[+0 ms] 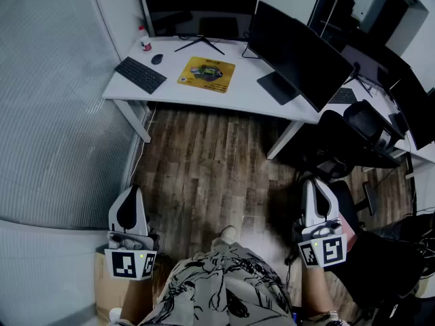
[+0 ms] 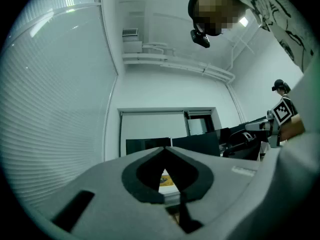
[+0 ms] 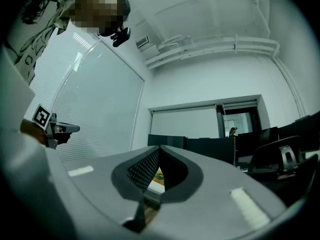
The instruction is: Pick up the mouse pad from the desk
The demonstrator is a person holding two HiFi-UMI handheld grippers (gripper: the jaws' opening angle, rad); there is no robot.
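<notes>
A yellow mouse pad (image 1: 206, 73) with dark print lies flat on the white desk (image 1: 197, 92) at the far side of the room, between a keyboard and a monitor. My left gripper (image 1: 131, 195) is shut and empty, held low at the left near the person's body, far from the desk. Just as low at the right, my right gripper (image 1: 315, 186) is also shut and empty. In each gripper view a sliver of the mouse pad (image 2: 166, 180) (image 3: 157, 176) shows through the gap behind the closed jaws, far ahead.
On the desk are a black keyboard (image 1: 140, 75), a black mouse (image 1: 157, 59), a small bottle (image 1: 145, 43) and two monitors (image 1: 199, 11) (image 1: 293, 51). A black office chair (image 1: 363, 133) stands right of the desk. Wood floor (image 1: 207, 175) lies between me and the desk; a glass wall (image 1: 47, 100) runs along the left.
</notes>
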